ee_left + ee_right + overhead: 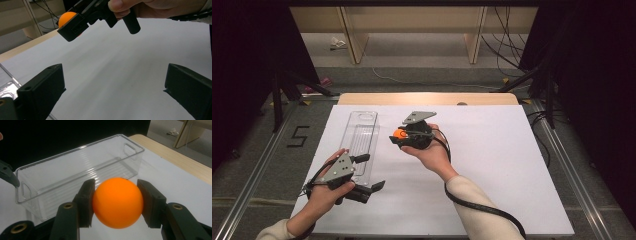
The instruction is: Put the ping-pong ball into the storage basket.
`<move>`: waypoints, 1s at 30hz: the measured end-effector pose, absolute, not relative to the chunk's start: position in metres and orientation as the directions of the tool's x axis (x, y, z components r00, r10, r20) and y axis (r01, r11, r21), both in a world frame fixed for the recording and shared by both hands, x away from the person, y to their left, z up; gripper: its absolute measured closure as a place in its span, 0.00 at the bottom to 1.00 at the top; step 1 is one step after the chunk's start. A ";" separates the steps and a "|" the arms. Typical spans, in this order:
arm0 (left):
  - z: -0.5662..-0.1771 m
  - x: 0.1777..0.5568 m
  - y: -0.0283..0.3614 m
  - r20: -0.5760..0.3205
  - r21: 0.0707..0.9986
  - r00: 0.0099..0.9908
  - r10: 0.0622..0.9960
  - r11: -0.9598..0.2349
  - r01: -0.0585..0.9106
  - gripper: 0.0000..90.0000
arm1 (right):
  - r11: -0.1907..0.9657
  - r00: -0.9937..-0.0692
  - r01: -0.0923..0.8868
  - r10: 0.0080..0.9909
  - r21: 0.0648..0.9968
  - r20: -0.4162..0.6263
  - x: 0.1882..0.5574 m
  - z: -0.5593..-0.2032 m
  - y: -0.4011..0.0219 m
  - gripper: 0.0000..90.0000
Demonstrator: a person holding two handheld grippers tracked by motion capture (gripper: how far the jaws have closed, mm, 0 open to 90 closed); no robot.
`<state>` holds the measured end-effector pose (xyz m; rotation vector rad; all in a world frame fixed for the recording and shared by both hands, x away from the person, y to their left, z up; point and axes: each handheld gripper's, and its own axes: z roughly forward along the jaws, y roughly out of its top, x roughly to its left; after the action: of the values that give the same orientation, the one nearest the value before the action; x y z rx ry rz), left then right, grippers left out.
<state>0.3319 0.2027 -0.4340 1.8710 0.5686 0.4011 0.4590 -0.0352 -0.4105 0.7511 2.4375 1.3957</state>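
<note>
An orange ball sits clamped between the two black jaws of my right gripper, held above the white table a little right of a clear plastic bin. The ball points toward the bin, whose open top lies just beyond it. From the left gripper view the ball and the right gripper hang in the upper left. My left gripper stands open near the table's front left, jaws wide apart over bare white surface, by the bin's near end.
The white sheet covers most of the table, with a wooden edge at the back. Black stands and cables flank the table on the floor. A wooden shelf frame stands beyond.
</note>
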 end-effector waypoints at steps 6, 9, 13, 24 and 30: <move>-0.434 0.332 0.203 0.007 0.935 0.829 0.559 -0.298 0.193 0.03 | 0.414 -0.843 0.315 0.536 0.854 0.051 0.461 -0.410 -0.032 0.57; -0.434 0.332 0.203 0.008 0.935 0.829 0.559 -0.298 0.192 0.03 | 0.416 -0.844 0.313 0.535 0.854 0.049 0.461 -0.409 -0.031 0.57; -0.434 0.332 0.202 0.007 0.935 0.830 0.558 -0.298 0.192 0.03 | 0.415 -0.844 0.311 0.534 0.855 0.048 0.461 -0.409 -0.030 0.57; -0.434 0.332 0.202 0.008 0.935 0.832 0.555 -0.299 0.191 0.03 | 0.418 -0.847 0.312 0.529 0.853 0.051 0.463 -0.408 -0.024 0.57; -0.434 0.332 0.202 0.010 0.934 0.833 0.553 -0.303 0.190 0.03 | 0.422 -0.850 0.308 0.525 0.853 0.048 0.463 -0.408 -0.021 0.57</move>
<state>0.3317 0.2023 -0.4340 1.8755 0.5586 0.3976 0.4635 -0.0210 -0.4078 0.7309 2.4500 1.3976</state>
